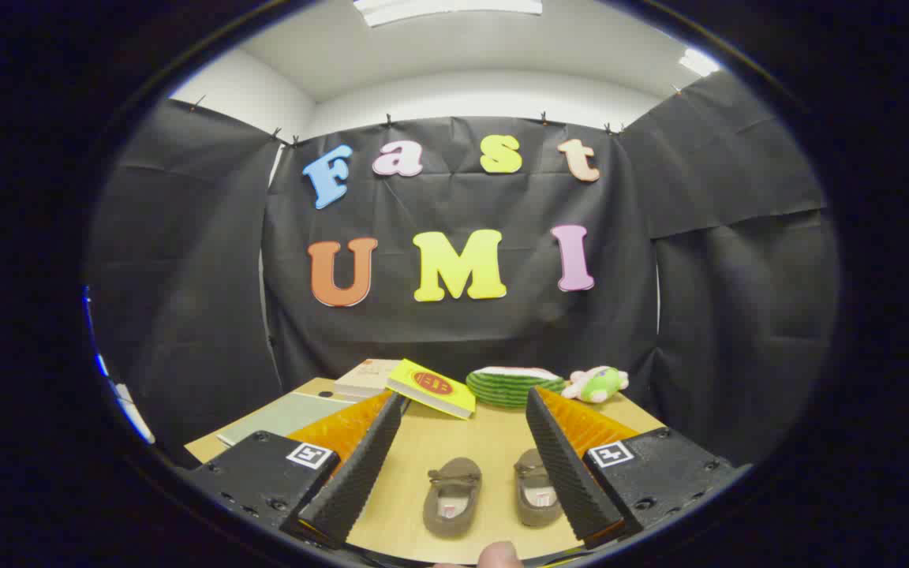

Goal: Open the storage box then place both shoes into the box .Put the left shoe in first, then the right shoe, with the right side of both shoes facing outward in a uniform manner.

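The gripper (462, 442) hangs above the wooden table (494, 430) with its two fingers spread wide and nothing held between them. Taking the yellow book (432, 387) at the far end of the table as the mark: the two brown shoes lie well on the near side of it, side by side, toes pointing toward it, openings up. The left-hand shoe (452, 495) sits plainly in the gap between the fingers; the right-hand shoe (535, 489) is partly covered by one finger. Which of the two is the left shoe of the pair I cannot tell from this angle. Beside the book, to its right, lie a green striped cushion (511, 386) and a small green soft toy (598, 383); to its left, a pale flat box or book (368, 376) and a grey-green board (285, 416). No storage box can be made out for certain.

The shoes look like soft slip-ons with a small bow on the front (felt or suede, by the look), so probably light, limp and easy to squash, not slippery. A pinch across the upper would likely just fold it. The better hold is probably the heel rim or a side wall, one finger inside the opening and one outside, which would also keep the shoe's facing under control.

A fingertip (499, 554) shows at the very near edge, below the shoes.
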The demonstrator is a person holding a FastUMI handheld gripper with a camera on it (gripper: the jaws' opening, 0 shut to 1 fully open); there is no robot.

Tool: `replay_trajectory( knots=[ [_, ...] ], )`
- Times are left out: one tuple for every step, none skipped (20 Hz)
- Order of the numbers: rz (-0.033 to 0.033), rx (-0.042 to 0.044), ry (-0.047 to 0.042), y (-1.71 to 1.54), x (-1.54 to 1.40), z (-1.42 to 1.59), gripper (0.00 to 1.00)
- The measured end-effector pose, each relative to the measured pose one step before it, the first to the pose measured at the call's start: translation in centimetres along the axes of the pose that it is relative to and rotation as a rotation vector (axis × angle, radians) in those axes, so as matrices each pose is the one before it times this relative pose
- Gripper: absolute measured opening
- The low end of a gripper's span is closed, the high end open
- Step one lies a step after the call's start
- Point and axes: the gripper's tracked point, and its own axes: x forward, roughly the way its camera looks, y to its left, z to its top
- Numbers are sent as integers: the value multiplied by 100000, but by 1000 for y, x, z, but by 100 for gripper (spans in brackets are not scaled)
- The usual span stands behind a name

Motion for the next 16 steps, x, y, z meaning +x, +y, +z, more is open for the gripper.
replay_trajectory(
  knots=[
    [545,794,795,113,54,-179,100],
    [394,313,593,81,60,-100,100],
    [123,262,321,37,54,-96,100],
    [-30,-52,16,-54,-33,50,100],
    [-242,-362,-341,-190,-45,62,100],
    [-863,-447,-534,-373,-6,112,100],
    [-1216,-494,-422,-463,-84,20,100],
    [-664,-466,-347,-220,-69,81,100],
    [-465,-428,-284,-74,-68,23,100],
    [-24,-77,-245,-75,-138,90,100],
    [426,288,-283,94,-91,7,100],
    [544,473,18,121,-57,19,100],
    [345,401,200,-65,0,-167,100],
    [391,503,257,79,-5,-55,100],
    [547,617,433,112,52,-157,100],
    [690,469,453,180,21,-87,100]
  ],
)
